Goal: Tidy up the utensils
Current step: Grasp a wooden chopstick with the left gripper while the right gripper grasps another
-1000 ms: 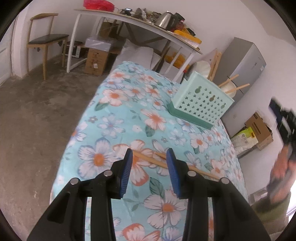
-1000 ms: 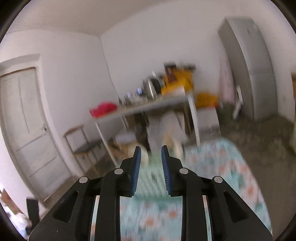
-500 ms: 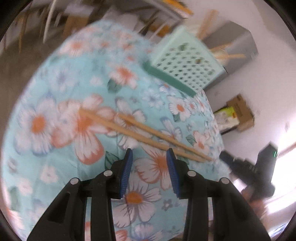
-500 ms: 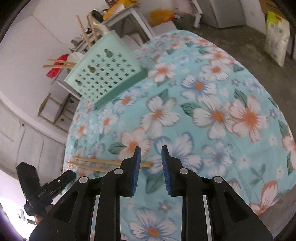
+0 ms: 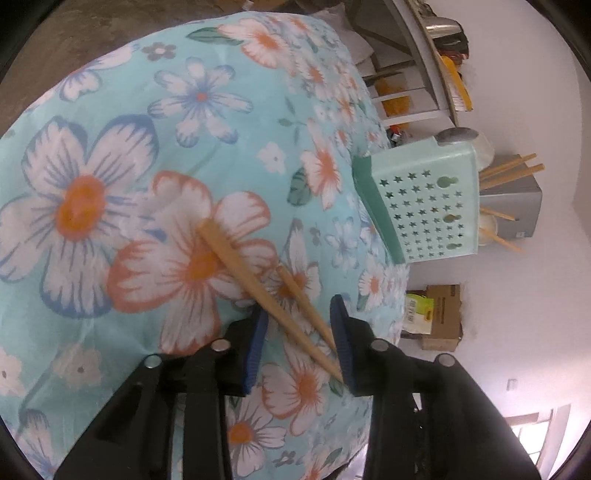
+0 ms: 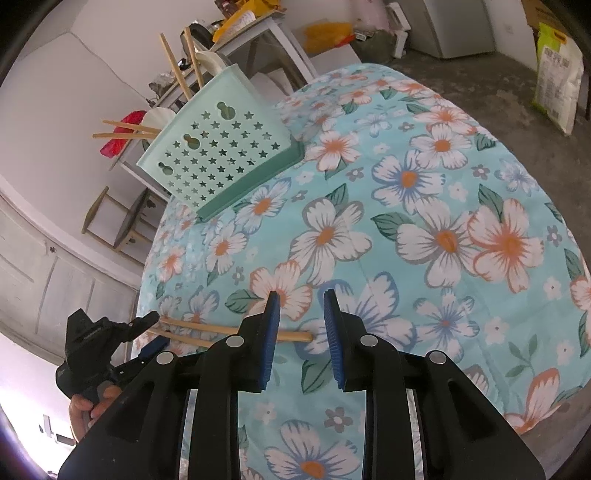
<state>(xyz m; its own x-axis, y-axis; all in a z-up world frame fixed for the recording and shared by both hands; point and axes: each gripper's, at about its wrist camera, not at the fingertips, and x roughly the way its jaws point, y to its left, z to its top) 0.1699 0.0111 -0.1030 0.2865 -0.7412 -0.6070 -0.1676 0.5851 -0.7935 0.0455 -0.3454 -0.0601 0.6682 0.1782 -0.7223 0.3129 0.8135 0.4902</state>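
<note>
Two wooden chopsticks (image 5: 258, 288) lie side by side on the floral tablecloth (image 5: 147, 129). My left gripper (image 5: 299, 314) is open, low over the cloth, and its jaws straddle the thin ends of both chopsticks. A mint green perforated utensil holder (image 5: 428, 206) stands farther along the table with several chopsticks sticking out of it. In the right wrist view the chopsticks (image 6: 207, 328) lie left of my right gripper (image 6: 301, 299), which is open and empty above the cloth. The left gripper (image 6: 147, 328) shows there at their far end, and the holder (image 6: 218, 147) stands beyond.
The round table drops off at its edges (image 6: 554, 258). Past it stand a cluttered white table (image 6: 258, 33), a wooden chair (image 6: 110, 221), a grey fridge (image 5: 517, 206), cardboard boxes (image 5: 439, 314) and a sack (image 6: 557, 85) on the concrete floor.
My left gripper has dropped and moved forward until its open jaws straddle the chopsticks' ends. My right gripper has swung down from facing the room and now hovers over the table.
</note>
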